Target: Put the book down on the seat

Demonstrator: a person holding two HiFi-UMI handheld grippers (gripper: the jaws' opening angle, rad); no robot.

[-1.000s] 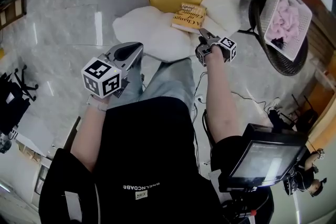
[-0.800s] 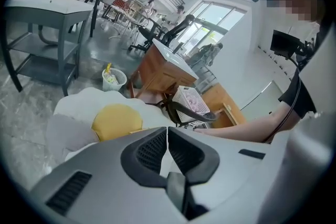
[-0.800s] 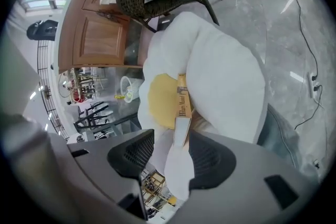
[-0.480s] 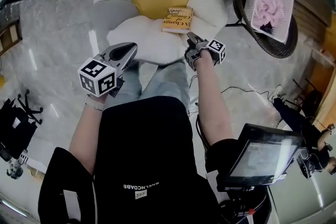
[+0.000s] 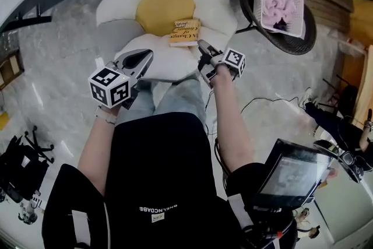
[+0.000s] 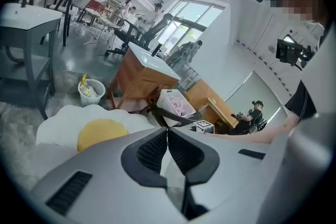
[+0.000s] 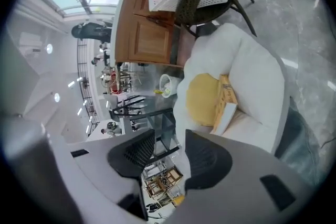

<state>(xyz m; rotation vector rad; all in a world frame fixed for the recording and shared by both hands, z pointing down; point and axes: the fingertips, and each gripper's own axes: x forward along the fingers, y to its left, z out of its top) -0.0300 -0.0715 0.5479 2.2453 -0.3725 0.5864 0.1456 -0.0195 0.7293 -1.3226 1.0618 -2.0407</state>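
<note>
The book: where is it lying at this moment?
In the head view the book lies on the egg-shaped seat cushion, at the lower right edge of its yellow centre, just beyond the open right gripper.

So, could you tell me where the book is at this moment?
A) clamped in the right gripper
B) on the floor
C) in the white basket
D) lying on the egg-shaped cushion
D: the book lies flat on the egg-shaped cushion, at the edge of its yellow centre, while the right gripper has its jaws apart with nothing between them.
</note>
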